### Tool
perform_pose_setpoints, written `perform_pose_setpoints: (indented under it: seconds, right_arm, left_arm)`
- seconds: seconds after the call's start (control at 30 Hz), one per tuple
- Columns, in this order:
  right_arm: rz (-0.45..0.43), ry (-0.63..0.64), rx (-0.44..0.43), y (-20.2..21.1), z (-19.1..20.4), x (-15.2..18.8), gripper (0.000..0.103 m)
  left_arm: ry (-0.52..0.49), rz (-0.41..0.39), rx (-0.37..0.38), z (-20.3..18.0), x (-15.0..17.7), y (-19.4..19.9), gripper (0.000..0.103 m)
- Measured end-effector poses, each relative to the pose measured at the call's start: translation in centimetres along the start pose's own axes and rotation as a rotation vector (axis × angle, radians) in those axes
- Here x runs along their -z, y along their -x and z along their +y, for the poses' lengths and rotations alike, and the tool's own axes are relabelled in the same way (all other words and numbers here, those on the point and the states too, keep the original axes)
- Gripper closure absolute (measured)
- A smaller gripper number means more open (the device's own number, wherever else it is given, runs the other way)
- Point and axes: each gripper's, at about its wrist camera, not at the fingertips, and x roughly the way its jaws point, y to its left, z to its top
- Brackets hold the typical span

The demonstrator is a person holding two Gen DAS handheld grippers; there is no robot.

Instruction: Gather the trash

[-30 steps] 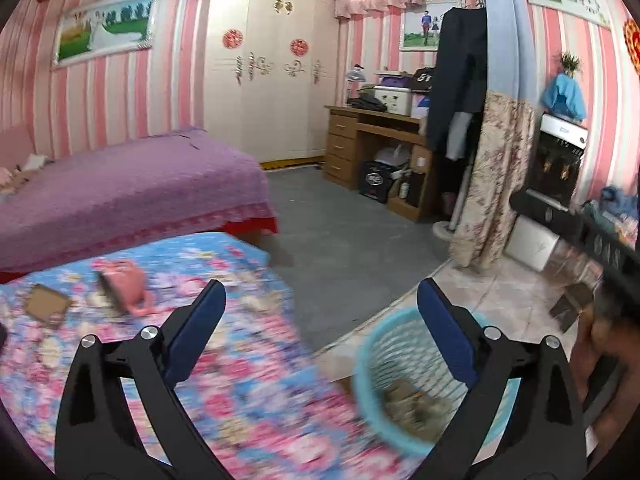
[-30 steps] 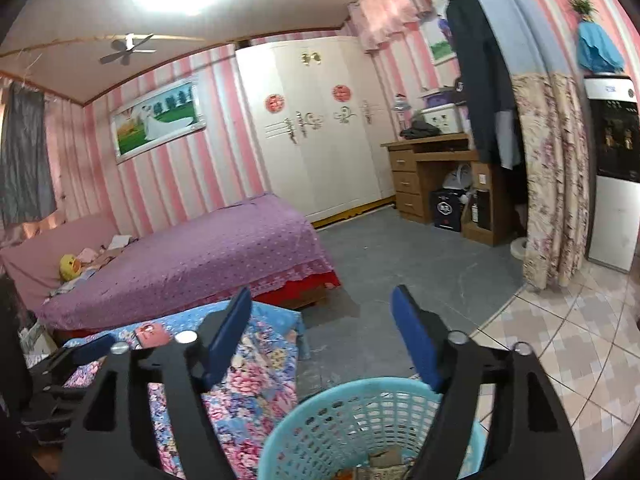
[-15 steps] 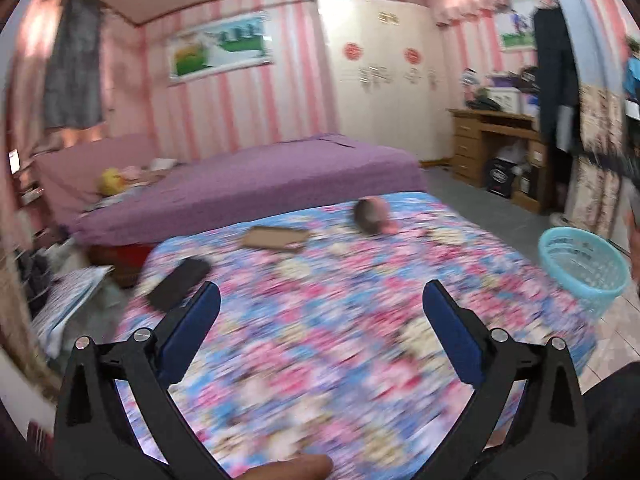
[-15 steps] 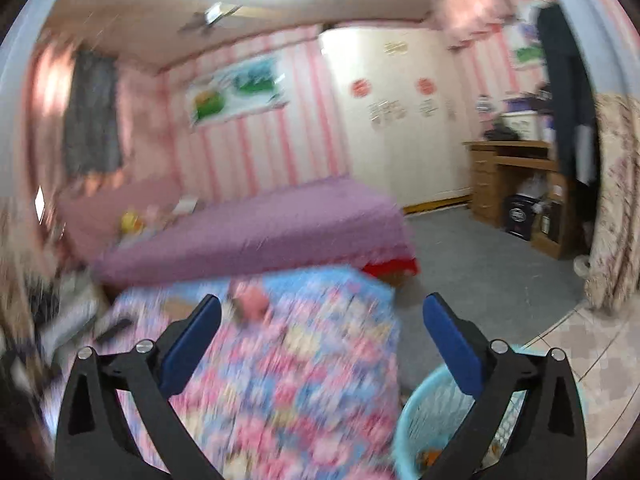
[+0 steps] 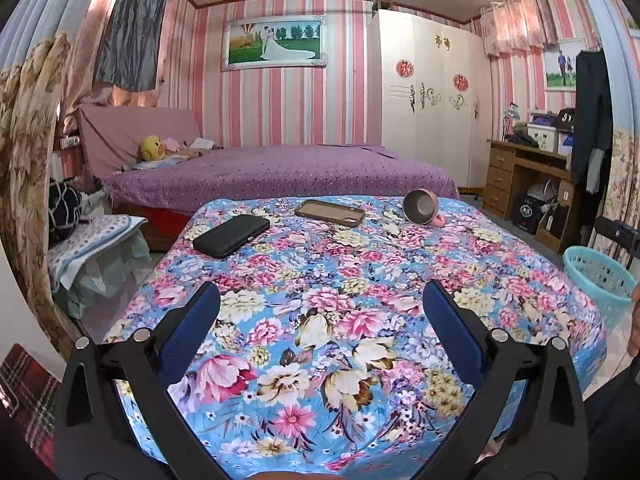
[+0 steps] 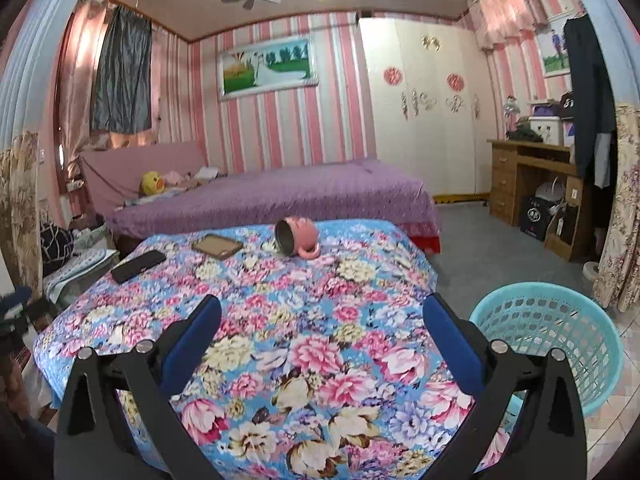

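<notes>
A turquoise mesh trash basket [image 6: 552, 340] stands on the tiled floor right of the flower-cloth table [image 6: 280, 320]; in the left wrist view the basket [image 5: 600, 280] is at the far right. My left gripper [image 5: 320, 312] hangs open over the near part of the floral cloth [image 5: 360, 280], nothing between its blue pads. My right gripper [image 6: 322, 320] is open too, empty, above the table's near right side, the basket just right of its right finger. On the far side lie a tipped pink mug [image 6: 298, 236], a brown phone case [image 6: 218, 246] and a black phone [image 6: 138, 266].
A purple bed [image 5: 280, 172] lies behind the table. A wooden desk [image 6: 536, 176] with boxes under it stands at the right wall, flowered curtains beside it. Stools with cloth and a dark bag [image 5: 64, 208] crowd the left side. Grey floor [image 6: 480, 248] lies between table and desk.
Both grippers have swung left from over the basket to face the flowered table. The right gripper's jaws have widened. The basket has slid to the right edge of both views.
</notes>
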Motion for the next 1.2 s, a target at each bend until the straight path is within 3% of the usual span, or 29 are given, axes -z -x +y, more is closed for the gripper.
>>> perform_pose_setpoints:
  seconds: [0.57,1.2]
  right_arm:
    - [0.072,0.074,0.011,-2.2,1.7,0.3,0.005]
    - [0.044,0.123,0.017,-1.2,2.5,0.4,0.005]
  left_arm:
    - [0.051,0.036,-0.019,0.6,0.1,-1.4,0.005]
    - [0.004,0.051,-0.021,-0.9,0.4,-1.5,0.005]
